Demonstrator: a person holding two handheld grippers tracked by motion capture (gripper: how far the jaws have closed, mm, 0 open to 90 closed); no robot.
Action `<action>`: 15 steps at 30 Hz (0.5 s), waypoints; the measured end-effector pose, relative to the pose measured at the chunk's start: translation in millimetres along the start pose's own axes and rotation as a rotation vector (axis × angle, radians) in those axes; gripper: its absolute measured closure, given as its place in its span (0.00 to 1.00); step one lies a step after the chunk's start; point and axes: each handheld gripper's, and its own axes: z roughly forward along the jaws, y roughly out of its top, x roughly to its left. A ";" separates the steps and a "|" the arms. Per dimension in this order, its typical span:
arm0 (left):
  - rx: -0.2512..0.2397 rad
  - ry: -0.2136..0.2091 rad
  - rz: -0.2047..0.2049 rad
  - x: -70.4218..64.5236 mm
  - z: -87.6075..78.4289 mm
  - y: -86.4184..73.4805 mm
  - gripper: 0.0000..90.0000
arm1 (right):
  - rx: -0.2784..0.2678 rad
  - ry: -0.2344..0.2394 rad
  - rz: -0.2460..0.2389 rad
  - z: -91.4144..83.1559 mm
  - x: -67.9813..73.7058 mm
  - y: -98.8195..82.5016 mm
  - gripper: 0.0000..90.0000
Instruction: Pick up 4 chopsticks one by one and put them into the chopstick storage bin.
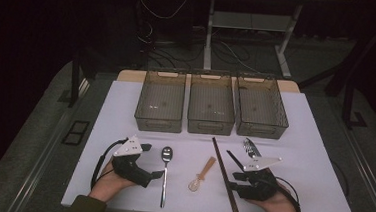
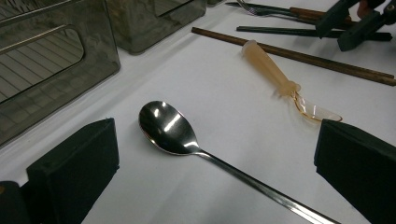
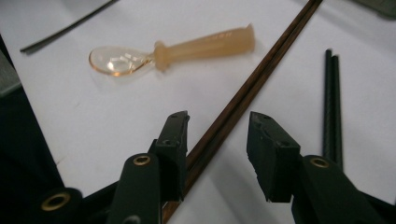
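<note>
A metal spoon [image 1: 165, 170] [image 2: 166, 128] lies on the white table sheet [image 1: 298, 144], handle toward the front edge. My left gripper [image 1: 152, 160] [image 2: 215, 135] rests just left of it, jaws wide open, with the spoon's bowl lying between them untouched. An amber plastic spoon [image 1: 202, 174] [image 3: 187, 49] lies in the middle. To its right lies a pair of long brown chopsticks [image 1: 225, 175] [image 3: 261, 79]. My right gripper [image 1: 236, 182] [image 3: 219, 121] stands open over their near end, its pads clear of them. Black chopsticks [image 1: 235, 159] [image 3: 330, 102] and a fork [image 1: 250, 147] lie further right.
Three dark see-through bins [image 1: 160, 106] [image 1: 211, 107] [image 1: 260, 111] stand side by side at the back of the sheet. The nearest bin's wall [image 2: 46, 70] rises close on the left in the left gripper view. The sheet's front edge runs just below both hands.
</note>
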 end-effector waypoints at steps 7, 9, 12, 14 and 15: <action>0.001 0.001 0.001 -0.2 0.1 -0.1 0.00 | 0.043 -0.006 -0.028 8.9 7.1 -1.3 0.64; 0.002 0.001 0.001 -0.2 0.2 -0.2 0.00 | 0.051 -0.012 -0.033 11.8 8.0 -1.5 0.64; 0.005 0.000 0.005 0.0 0.2 -0.2 0.00 | 0.073 -0.024 -0.052 16.4 11.2 -2.4 0.65; 0.007 -0.001 0.004 -0.1 0.2 -0.2 0.00 | 0.075 -0.030 -0.061 16.9 12.1 -2.6 0.65; 0.007 -0.001 0.005 -0.1 0.2 -0.3 0.00 | 0.077 -0.033 -0.064 17.0 12.8 -2.4 0.66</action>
